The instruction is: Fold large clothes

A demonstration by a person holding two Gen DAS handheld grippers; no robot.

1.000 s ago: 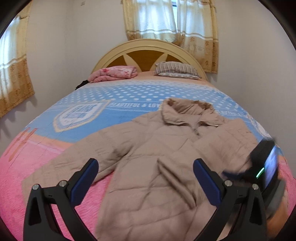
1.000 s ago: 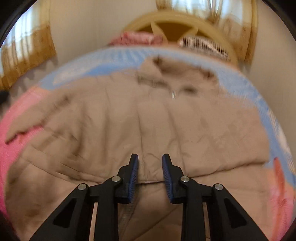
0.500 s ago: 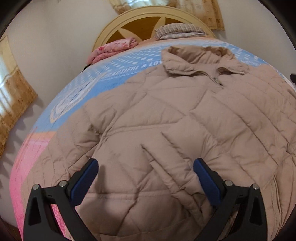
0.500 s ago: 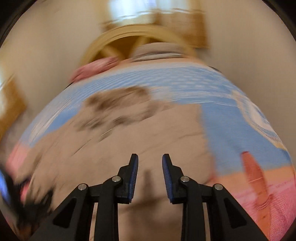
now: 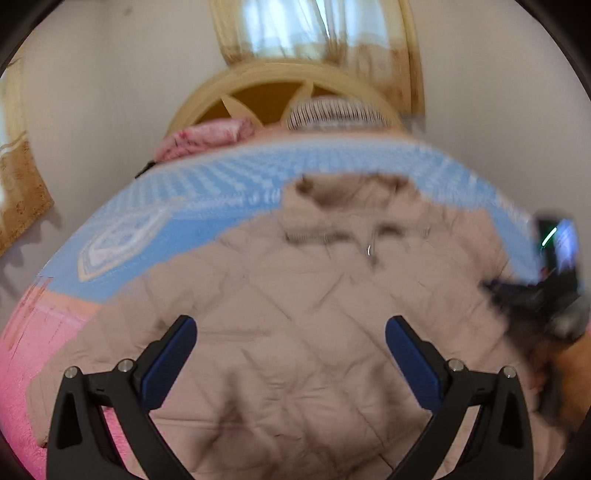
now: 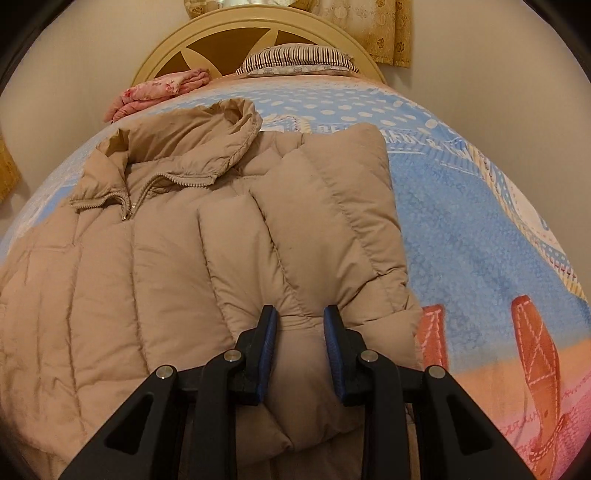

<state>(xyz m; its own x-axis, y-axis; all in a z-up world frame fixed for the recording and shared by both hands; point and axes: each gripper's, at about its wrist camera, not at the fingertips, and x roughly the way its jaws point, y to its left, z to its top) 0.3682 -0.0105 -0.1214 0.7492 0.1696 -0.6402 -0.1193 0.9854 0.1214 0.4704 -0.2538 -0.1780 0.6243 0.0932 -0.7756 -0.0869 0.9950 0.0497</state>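
A beige quilted jacket (image 6: 177, 258) lies front up on the bed, collar toward the headboard, zip partly open. Its sleeve (image 6: 332, 206) is folded down along the jacket's right side. My right gripper (image 6: 300, 321) is shut on the cuff end of that sleeve, with fabric bulging between the blue pads. In the left wrist view the jacket (image 5: 295, 295) is blurred, and my left gripper (image 5: 290, 332) hangs wide open above its lower front, holding nothing. The right gripper's body (image 5: 546, 291) shows as a dark blur at the right edge, with part of a hand below it.
The bed cover (image 6: 461, 229) is blue with a pink and orange border. A striped pillow (image 6: 295, 59) and a folded pink cloth (image 6: 155, 92) lie by the cream headboard (image 6: 229, 26). Walls stand close on both sides, with curtains behind.
The right gripper swung across to the jacket's right edge, jaws at the same narrow gap, and its view is now sharp. The left gripper shifted over the jacket, still wide open.
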